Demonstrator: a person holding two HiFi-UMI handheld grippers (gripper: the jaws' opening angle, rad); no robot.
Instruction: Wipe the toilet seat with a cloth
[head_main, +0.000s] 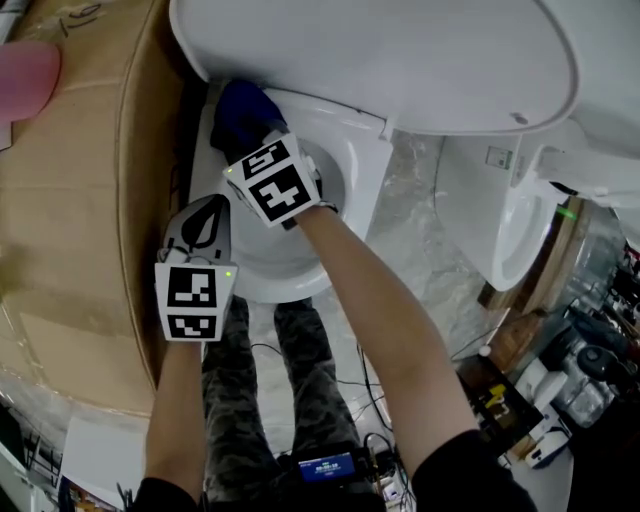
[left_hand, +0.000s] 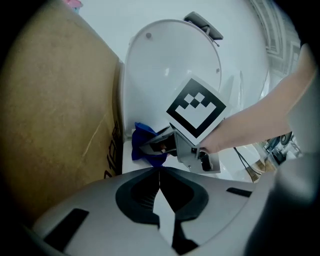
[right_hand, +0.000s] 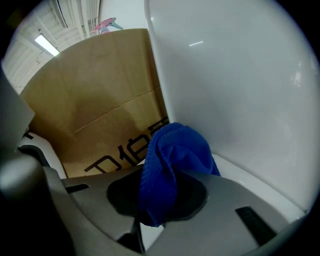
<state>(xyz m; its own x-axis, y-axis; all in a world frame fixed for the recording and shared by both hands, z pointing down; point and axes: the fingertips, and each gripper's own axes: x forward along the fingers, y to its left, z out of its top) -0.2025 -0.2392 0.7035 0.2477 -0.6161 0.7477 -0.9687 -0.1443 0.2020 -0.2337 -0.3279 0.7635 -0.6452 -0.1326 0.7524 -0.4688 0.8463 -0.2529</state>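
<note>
blue cloth (right_hand: 172, 165) bunched, clamped in right gripper (left_hand: 150, 146) jaws, long axis along the jaws, free end pointing to raised lid (head_main: 400, 60), at back of seat (head_main: 355, 150) beside cardboard (head_main: 90, 200), left gripper (left_hand: 160, 174) jaws closed, empty

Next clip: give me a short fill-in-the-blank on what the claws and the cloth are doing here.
The right claw is shut on a ___ cloth. The left claw is shut and holds ___. The brown box beside the toilet is made of ___.
Missing words: blue; nothing; cardboard.
</note>
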